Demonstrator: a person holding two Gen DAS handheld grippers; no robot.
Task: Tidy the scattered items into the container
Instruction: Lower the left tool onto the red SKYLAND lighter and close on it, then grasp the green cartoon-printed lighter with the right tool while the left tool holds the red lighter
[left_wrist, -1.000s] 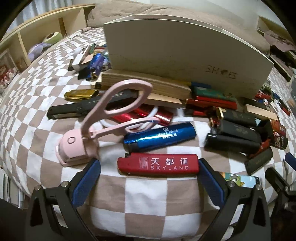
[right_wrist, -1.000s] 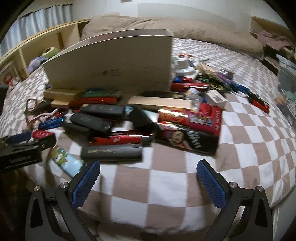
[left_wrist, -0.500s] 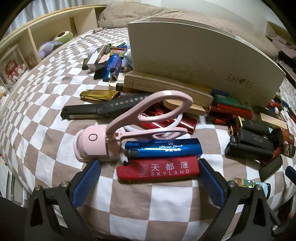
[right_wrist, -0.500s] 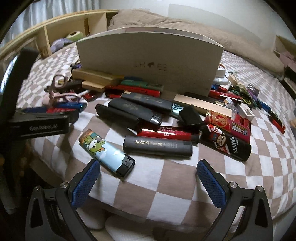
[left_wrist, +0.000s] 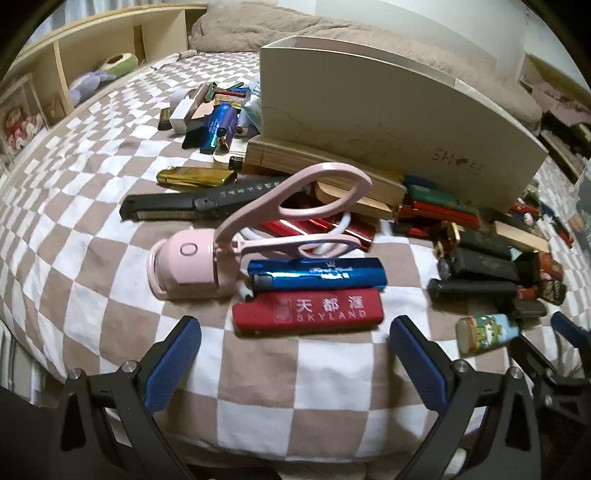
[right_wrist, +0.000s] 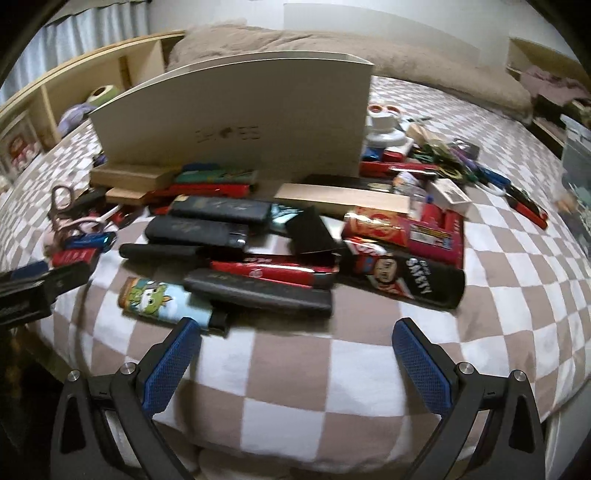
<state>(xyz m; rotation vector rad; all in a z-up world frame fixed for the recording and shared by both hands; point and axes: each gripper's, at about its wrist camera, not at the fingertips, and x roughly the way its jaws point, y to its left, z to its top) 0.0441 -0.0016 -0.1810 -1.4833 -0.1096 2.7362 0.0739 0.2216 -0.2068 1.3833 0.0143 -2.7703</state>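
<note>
A tall beige box (left_wrist: 388, 110) (right_wrist: 240, 114) stands on the checkered bedspread with lighters and small items scattered along its front. In the left wrist view my left gripper (left_wrist: 295, 354) is open just in front of a red SKYLAND lighter (left_wrist: 310, 312); behind that lie a blue lighter (left_wrist: 317, 275) and a pink eyelash curler (left_wrist: 229, 254). In the right wrist view my right gripper (right_wrist: 295, 354) is open and empty, close before a long dark lighter (right_wrist: 258, 293) and a cartoon-printed lighter (right_wrist: 162, 301), whose near end touches the left fingertip (right_wrist: 177, 343).
More dark lighters (right_wrist: 207, 230), red packs (right_wrist: 402, 229) and a black SAFETY lighter (right_wrist: 406, 278) crowd the pile. Scissors and small bottles (right_wrist: 384, 125) lie right of the box. A wooden shelf (left_wrist: 110, 55) lines the far left. The bed edge drops off just below both grippers.
The left gripper has shifted slightly left and the red lighter now sits a bit farther ahead. The right gripper has moved in and to the right, closer to the lighter pile.
</note>
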